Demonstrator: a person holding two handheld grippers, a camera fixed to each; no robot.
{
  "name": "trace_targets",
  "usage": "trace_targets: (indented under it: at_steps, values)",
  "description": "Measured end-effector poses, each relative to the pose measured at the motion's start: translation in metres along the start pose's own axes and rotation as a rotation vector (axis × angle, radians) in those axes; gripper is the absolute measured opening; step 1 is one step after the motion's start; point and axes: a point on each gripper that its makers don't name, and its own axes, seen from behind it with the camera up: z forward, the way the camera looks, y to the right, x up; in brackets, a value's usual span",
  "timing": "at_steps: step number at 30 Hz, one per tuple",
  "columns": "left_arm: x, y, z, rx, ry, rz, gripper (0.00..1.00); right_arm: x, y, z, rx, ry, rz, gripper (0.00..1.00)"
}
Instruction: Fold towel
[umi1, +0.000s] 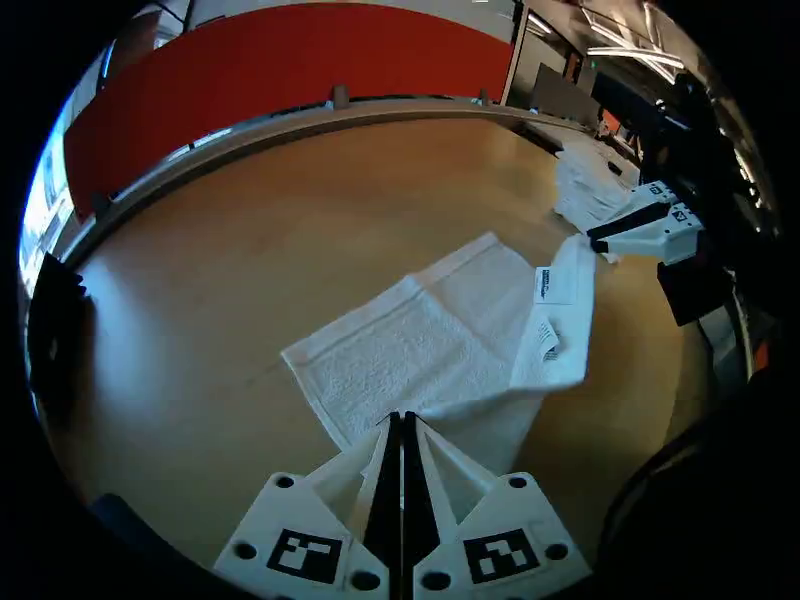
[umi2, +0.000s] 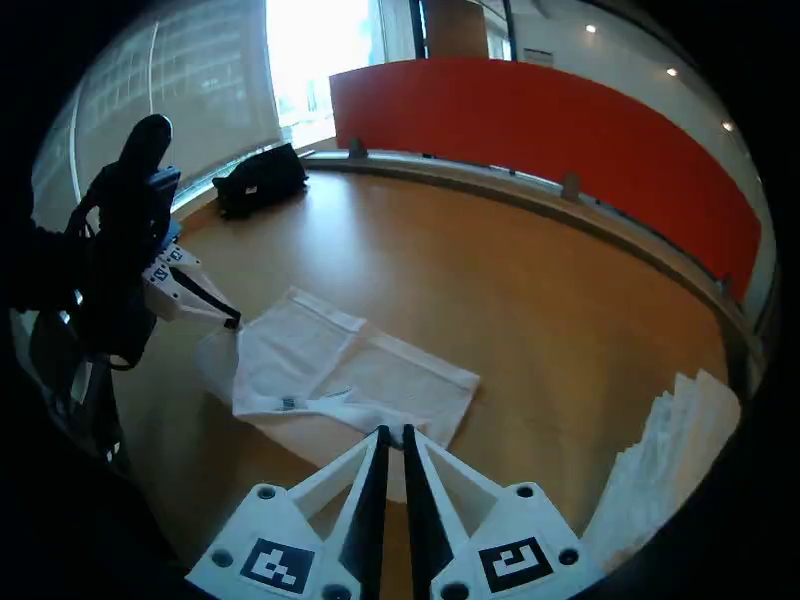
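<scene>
A white towel (umi1: 420, 340) lies on the wooden table (umi1: 300, 220), its far end lifted and curled over so a label shows. In the left gripper view, my left gripper (umi1: 402, 422) at the bottom is shut on the towel's near edge. Farther right in that view, my right gripper (umi1: 598, 240) pinches the raised end. In the right gripper view, my right gripper (umi2: 390, 432) is shut on the near corner of the towel (umi2: 350, 375). My left gripper (umi2: 234, 322) grips the towel's far left corner, held by a person's dark-sleeved hand.
A stack of folded white towels (umi2: 660, 460) sits at the table's right edge, also seen as the stack (umi1: 590, 185). A black bag (umi2: 260, 178) rests near the window. A red partition (umi2: 560, 130) runs along the table's far side.
</scene>
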Motion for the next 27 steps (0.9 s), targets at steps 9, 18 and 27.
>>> trace_targets:
  at_steps: [9,18,27]
  values:
    - [0.026,-0.023,-0.014,0.045,0.062,-0.029,0.01,0.008,0.009,-0.002,-0.026,0.014,0.008,0.1]
    - [0.047,-0.044,-0.016,0.086,0.112,-0.032,0.01,0.012,0.017,0.001,-0.048,0.016,0.011,0.1]
    - [0.061,-0.049,-0.015,0.101,0.159,-0.044,0.01,0.013,0.023,0.002,-0.064,0.012,0.02,0.1]
